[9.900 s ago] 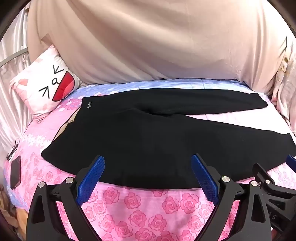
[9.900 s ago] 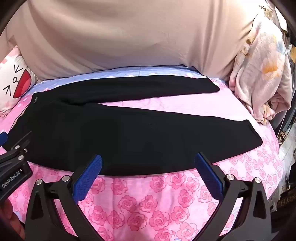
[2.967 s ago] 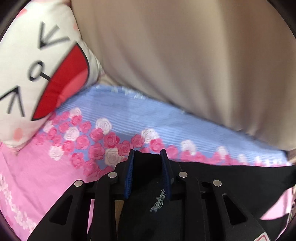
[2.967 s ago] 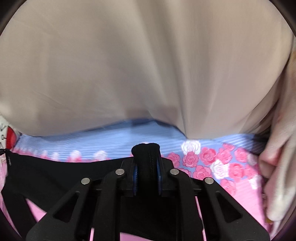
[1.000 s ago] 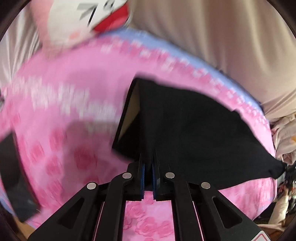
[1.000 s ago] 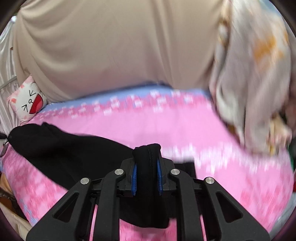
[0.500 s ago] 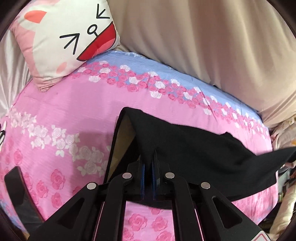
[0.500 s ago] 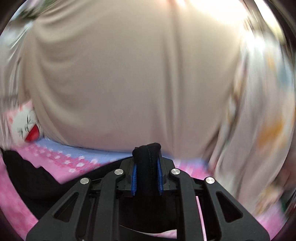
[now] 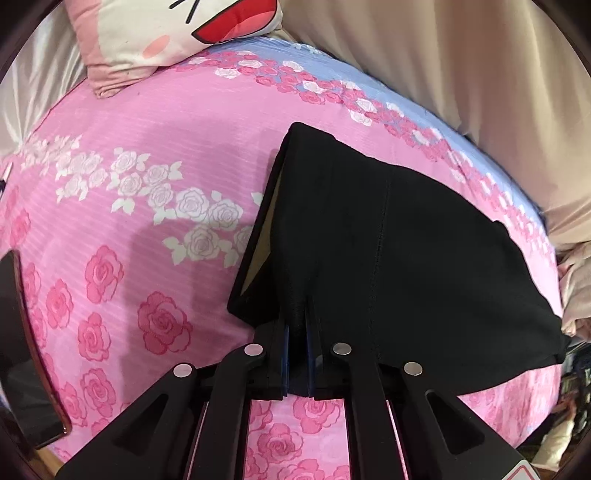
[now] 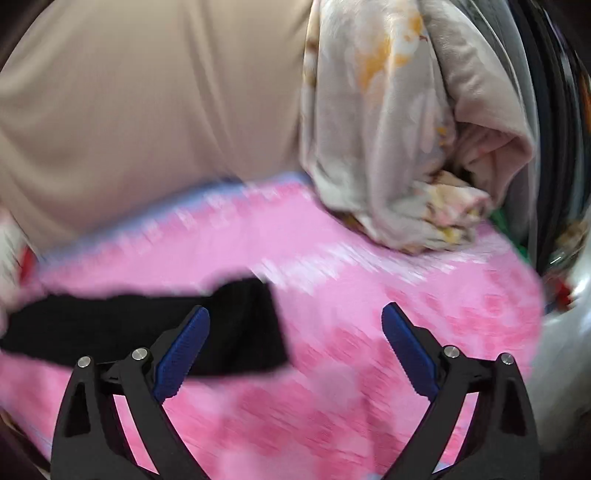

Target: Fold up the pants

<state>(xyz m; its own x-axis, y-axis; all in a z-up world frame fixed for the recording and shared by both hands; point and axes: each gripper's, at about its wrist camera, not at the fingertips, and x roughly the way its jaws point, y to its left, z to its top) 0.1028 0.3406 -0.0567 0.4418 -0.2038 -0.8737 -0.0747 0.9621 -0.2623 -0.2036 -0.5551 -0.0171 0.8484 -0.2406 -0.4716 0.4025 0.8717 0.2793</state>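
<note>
The black pants [image 9: 388, 236] lie on the bed [image 9: 155, 155], folded lengthwise into a long dark band that runs from the waistband end near us toward the far right edge of the mattress. At the waistband a tan inner lining shows along the left edge, and a stitched seam runs down the top layer.

Our left gripper [image 9: 295, 325] has its jaws closed on the near edge of the waistband — the fabric is pinched between the blue pads and pulls into small creases there.

Our right gripper [image 10: 293, 339] has its jaws spread wide and holds nothing. It hangs above the pink sheet, just beside the leg end of the pants [image 10: 207, 328]; its left pad [image 10: 183, 350] overlaps that end in the picture, though the view is motion-blurred and we cannot tell whether they touch.

Around the bed we see a cartoon-face pillow [image 9: 177, 33] at the far left, a beige drape [image 10: 147, 110] behind, a crumpled floral blanket [image 10: 399, 147] at the far right, and a dark phone [image 9: 26, 354] at the left edge.
</note>
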